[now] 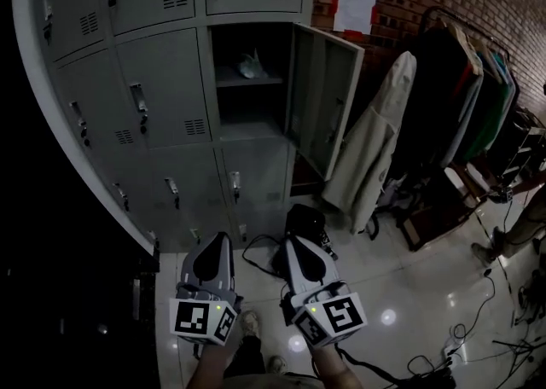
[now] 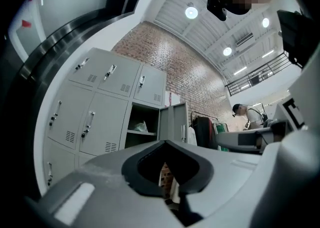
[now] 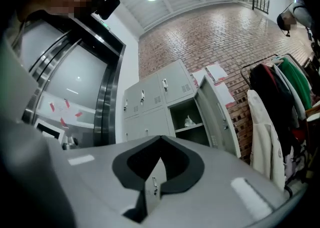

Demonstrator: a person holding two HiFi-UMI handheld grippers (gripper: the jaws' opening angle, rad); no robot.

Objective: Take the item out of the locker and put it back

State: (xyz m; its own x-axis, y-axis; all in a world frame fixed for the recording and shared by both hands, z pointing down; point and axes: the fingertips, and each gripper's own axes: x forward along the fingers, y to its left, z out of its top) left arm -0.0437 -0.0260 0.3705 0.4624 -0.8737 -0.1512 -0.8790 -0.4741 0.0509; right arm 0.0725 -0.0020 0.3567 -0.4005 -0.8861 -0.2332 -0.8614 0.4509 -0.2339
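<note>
A bank of grey lockers [image 1: 162,97] stands ahead. One locker [image 1: 247,80] is open, its door [image 1: 326,97] swung to the right. A pale crumpled bag [image 1: 250,64] lies on its upper shelf, also seen in the left gripper view as the bag [image 2: 140,126] and in the right gripper view as the bag [image 3: 189,121]. My left gripper [image 1: 218,237] and right gripper [image 1: 300,210] are side by side low in the head view, well short of the locker. The left gripper [image 2: 164,142] and right gripper [image 3: 160,137] each have their tips together with nothing between them.
A clothes rack [image 1: 461,80] with dark garments and a pale coat [image 1: 375,144] stands right of the open door. Cables [image 1: 478,328] and a dark bag [image 1: 431,212] lie on the glossy floor. Papers [image 1: 354,2] hang on the brick wall. A person [image 2: 247,116] stands far off.
</note>
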